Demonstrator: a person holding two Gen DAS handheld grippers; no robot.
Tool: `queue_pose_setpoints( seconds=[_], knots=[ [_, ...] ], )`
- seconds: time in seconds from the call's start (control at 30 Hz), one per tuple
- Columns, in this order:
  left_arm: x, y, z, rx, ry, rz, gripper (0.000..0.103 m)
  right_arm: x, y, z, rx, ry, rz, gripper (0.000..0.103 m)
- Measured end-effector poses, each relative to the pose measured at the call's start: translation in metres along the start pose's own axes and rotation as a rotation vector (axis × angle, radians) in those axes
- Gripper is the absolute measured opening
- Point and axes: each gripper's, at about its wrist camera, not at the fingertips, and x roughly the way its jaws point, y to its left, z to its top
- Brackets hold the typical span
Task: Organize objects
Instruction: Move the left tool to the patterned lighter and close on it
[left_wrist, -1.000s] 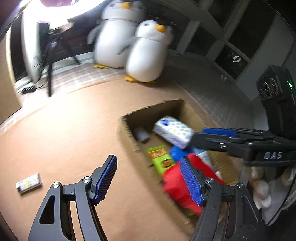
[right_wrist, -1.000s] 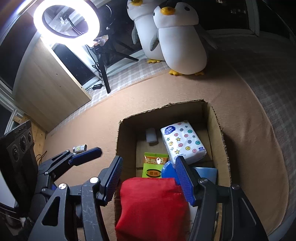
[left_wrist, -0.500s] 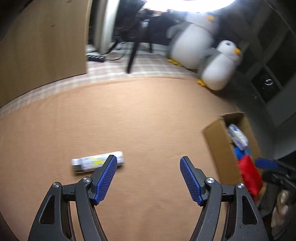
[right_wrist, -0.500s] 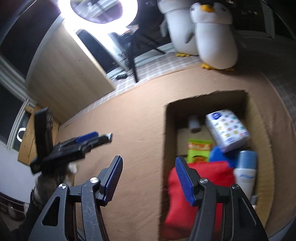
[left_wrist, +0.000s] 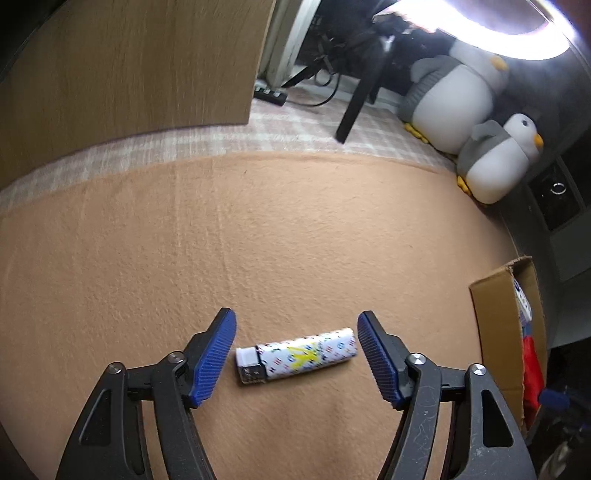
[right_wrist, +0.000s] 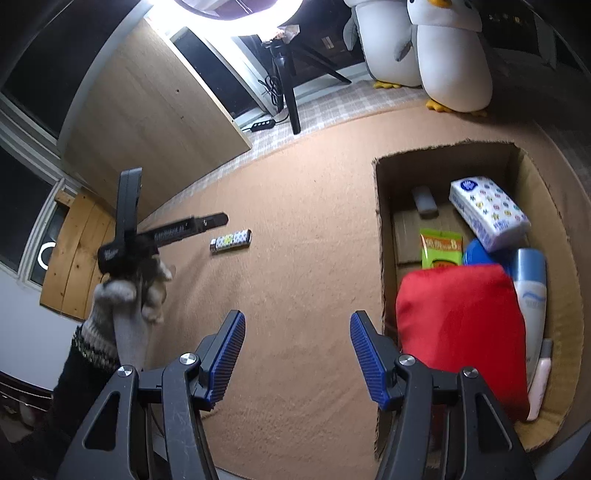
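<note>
A white patterned lighter (left_wrist: 297, 354) lies flat on the tan carpet, lengthwise between the blue pads of my left gripper (left_wrist: 295, 356). The jaws are closing around it, and a gap still shows at each end. From the right wrist the same lighter (right_wrist: 231, 240) sits just beyond the left gripper (right_wrist: 218, 221), held by a gloved hand (right_wrist: 140, 291). My right gripper (right_wrist: 295, 354) hangs open and empty over bare carpet, beside the left wall of the cardboard box (right_wrist: 382, 229). The box holds a red pouch (right_wrist: 458, 332), a tissue pack (right_wrist: 487, 216), a green packet (right_wrist: 441, 247) and a pale blue bottle (right_wrist: 532, 291).
Two plush penguins (right_wrist: 443, 55) stand at the back beyond the box. A tripod with a ring light (right_wrist: 288, 77) and a power strip (right_wrist: 262, 124) sit on the checked floor behind the carpet. A wooden panel (left_wrist: 122, 66) leans at the back left.
My left gripper swung away from the box, leftward and down, and now straddles the lighter with narrower jaws. The right gripper drifted left off the box, which now sits to its right.
</note>
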Motion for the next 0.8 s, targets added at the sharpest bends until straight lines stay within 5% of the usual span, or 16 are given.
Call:
queue_pose_setpoints(
  seconds=[0.2,0.8],
  knots=[
    [0.016,0.013,0.001,-0.035,0.048,-0.03,0.048,-0.002,-0.002,-0.008,0.024,-0.002,-0.01,0.055],
    [0.003,-0.017,-0.065,0.02,0.072,-0.125,0.047,0.025,0.025,0.004,-0.035,0.031,0.011,0.055]
  ],
)
